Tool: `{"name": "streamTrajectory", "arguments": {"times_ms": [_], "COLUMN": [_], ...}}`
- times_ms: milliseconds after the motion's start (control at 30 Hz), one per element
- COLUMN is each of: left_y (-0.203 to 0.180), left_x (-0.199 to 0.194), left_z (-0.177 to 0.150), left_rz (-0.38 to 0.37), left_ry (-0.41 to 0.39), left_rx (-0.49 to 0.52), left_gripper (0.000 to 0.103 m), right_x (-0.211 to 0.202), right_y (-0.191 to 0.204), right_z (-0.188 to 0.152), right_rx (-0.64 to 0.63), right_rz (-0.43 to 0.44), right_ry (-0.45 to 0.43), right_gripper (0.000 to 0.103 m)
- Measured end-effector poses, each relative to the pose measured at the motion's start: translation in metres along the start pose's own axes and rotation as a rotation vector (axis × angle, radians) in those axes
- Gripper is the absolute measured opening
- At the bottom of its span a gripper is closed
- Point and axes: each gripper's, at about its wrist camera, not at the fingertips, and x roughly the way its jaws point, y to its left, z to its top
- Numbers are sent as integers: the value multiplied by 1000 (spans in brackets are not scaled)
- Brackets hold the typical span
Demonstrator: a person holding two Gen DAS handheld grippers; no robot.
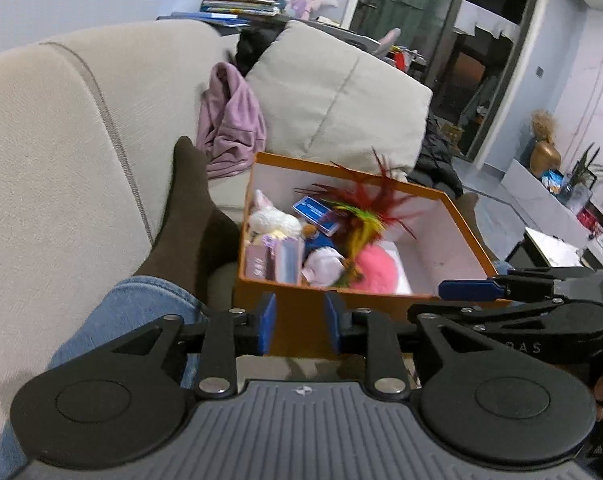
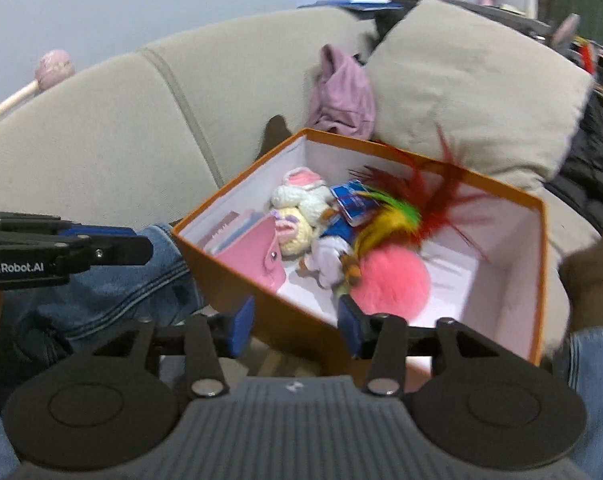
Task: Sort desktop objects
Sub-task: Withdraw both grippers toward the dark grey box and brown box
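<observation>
The left gripper [image 1: 300, 326] and the right gripper [image 2: 295, 326] are held side by side, jaws parted, nothing gripped.

"GenRobot.AI" in white on the black body of the left hand-held gripper [image 2: 101, 246], right-wrist view. Left-wrist view: white letters "RAS" on the black body of the right hand-held gripper [image 1: 467, 290], rest cut off. Print on the blue card pack [image 1: 315, 211] is unreadable.

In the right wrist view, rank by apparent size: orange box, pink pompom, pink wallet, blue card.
1. orange box
2. pink pompom
3. pink wallet, partly hidden by the box wall, so its place against the pompom is unsure
4. blue card
</observation>
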Motion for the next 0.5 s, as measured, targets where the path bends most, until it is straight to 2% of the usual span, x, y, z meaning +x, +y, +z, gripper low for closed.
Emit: {"name": "streamTrajectory", "arguments": {"times_ms": [100,167,200,300,500], "left_y": [-9,-12,-12,-11,-17], "left_x": [-5,-6,-7,-7,7], "left_z": [-11,-18,-21,-33,-53], "left_rz": [15,-5,-25,-77,-48], "left_ry": [14,35,49,86,174], "left_rx": [25,29,26,-2,-15], "left_gripper": [33,35,38,54,57], "right_x": [-10,-14,-16,-17,-7], "right_y": [-2,-4,-4,-6,-11], "right_z": [-22,-35,-40,-57,-79], "right_rx": [50,87,100,143,207], "right_rz": [-10,-23,-31,-34,-34], "right_ry": [-50,-45,-30,-5,39], "right_gripper": [57,65,66,66,66]}}
